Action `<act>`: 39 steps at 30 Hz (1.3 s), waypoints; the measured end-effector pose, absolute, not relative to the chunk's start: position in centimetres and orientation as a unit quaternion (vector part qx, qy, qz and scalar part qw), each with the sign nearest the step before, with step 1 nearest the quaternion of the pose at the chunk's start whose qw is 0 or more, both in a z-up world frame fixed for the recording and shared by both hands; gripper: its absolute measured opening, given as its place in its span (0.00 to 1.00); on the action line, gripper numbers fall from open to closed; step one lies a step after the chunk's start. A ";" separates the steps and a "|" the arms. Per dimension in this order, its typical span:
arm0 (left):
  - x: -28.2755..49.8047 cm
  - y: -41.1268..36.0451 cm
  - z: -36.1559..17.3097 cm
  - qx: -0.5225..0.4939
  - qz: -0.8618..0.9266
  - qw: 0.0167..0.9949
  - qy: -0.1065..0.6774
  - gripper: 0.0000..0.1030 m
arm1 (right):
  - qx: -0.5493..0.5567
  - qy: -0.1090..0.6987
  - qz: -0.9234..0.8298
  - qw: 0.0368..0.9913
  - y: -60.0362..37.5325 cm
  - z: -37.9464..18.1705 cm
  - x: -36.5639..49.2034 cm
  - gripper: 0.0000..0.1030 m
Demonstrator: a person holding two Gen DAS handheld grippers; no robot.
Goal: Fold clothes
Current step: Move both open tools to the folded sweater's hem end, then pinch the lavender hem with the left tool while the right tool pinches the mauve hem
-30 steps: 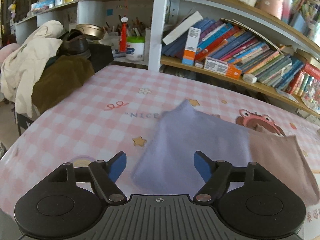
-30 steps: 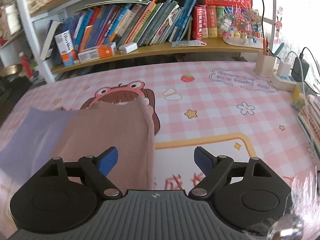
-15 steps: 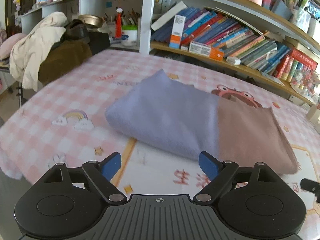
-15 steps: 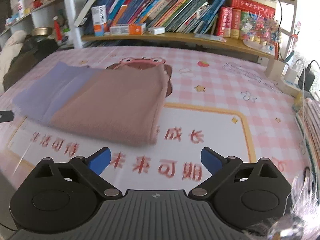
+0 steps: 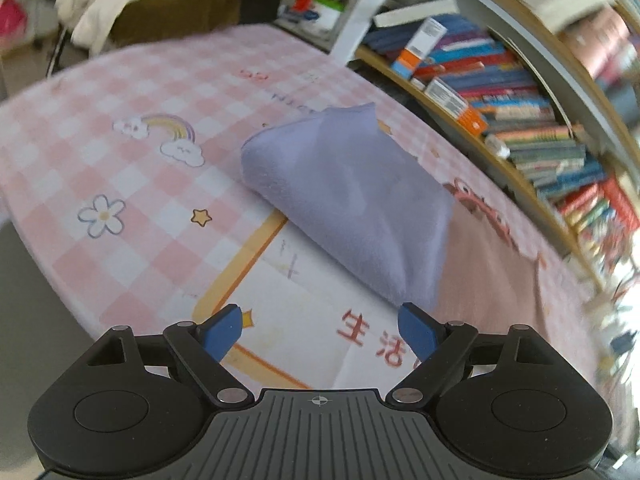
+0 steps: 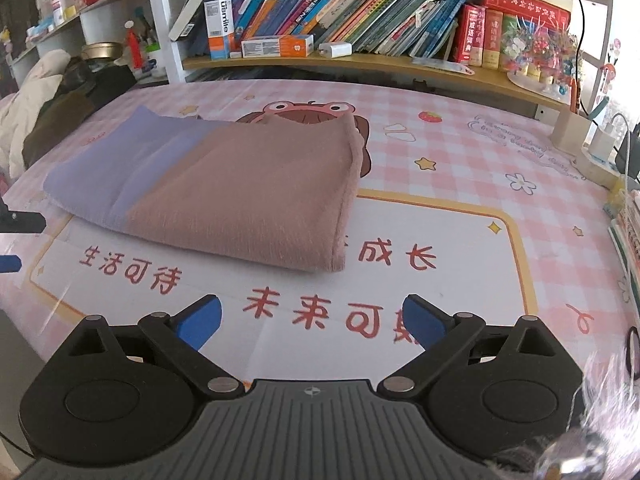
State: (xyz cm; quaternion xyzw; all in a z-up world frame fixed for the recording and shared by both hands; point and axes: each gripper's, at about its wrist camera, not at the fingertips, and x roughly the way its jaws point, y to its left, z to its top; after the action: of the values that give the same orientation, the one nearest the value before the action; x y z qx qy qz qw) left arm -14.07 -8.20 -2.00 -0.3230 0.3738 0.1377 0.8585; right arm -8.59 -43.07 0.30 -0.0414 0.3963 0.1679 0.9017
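On table point(image 6: 460, 240): folded garment point(image 6: 224, 196) unmoved; both tongs point(image 5: 320, 334) point(image 6: 312, 322) released, backed farther off.

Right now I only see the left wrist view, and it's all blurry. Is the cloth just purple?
Observer: No. The right wrist view shows the cloth is purple on one end and brown on the other.
Operator: Is it folded?
Observer: It looks folded. It lies flat on the table, partly covering a frog picture.
Operator: Is the right claw holding it?
Observer: No. The right claw is open, short of the cloth.
Operator: What's past the brown end?
Observer: A power strip with chargers, by the table's far right edge.
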 end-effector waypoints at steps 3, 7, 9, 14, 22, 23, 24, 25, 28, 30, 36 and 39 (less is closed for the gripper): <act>-13.5 -6.4 -2.9 -0.371 0.145 0.842 0.364 0.83 | -0.038 0.394 0.165 0.903 -42.7 0.4 -8.0 0.95; -12.9 -4.1 -4.3 -0.440 0.158 0.814 0.344 0.63 | -0.032 0.391 0.151 0.908 -42.3 0.7 -7.0 0.95; -12.6 -2.9 -5.0 -0.474 0.164 0.798 0.333 0.38 | -0.032 0.390 0.145 0.909 -41.9 0.8 -6.6 0.95; -11.8 0.1 -6.8 -0.556 0.177 0.753 0.304 0.38 | -0.032 0.387 0.129 0.913 -41.3 1.1 -5.6 0.95; -9.1 1.5 -7.4 -0.582 0.162 0.743 0.288 0.59 | -0.028 0.394 0.104 0.913 -40.4 0.9 -4.3 0.95; -8.7 1.5 -7.3 -0.579 0.163 0.745 0.289 0.56 | -0.029 0.395 0.103 0.913 -40.3 0.9 -4.3 0.95; -8.5 1.5 -7.1 -0.577 0.169 0.744 0.292 0.51 | -0.029 0.396 0.101 0.912 -40.2 0.8 -4.2 0.95; -8.3 1.4 -7.0 -0.574 0.181 0.741 0.298 0.45 | -0.029 0.397 0.100 0.912 -40.0 0.8 -4.1 0.95; -7.9 1.5 -7.4 -0.573 0.201 0.732 0.309 0.14 | -0.027 0.399 0.097 0.912 -39.6 0.8 -3.9 0.95; -8.0 1.9 -7.4 -0.567 0.197 0.740 0.304 0.09 | -0.025 0.399 0.094 0.912 -39.2 0.7 -3.7 0.95; -8.8 5.2 -5.8 -0.515 0.219 0.780 0.279 0.08 | -0.016 0.400 0.096 0.911 -37.5 0.5 -3.0 0.90; -9.6 7.0 -6.0 -0.518 0.219 0.779 0.277 0.09 | -0.014 0.418 0.107 0.902 -36.4 -0.1 -2.4 0.64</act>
State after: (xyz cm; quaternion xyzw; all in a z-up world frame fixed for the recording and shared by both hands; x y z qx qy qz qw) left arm -9.65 7.00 -6.00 -0.5185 0.2770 0.2190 0.7788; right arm -2.41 -36.37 -0.06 -0.0143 0.4181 0.1072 0.9020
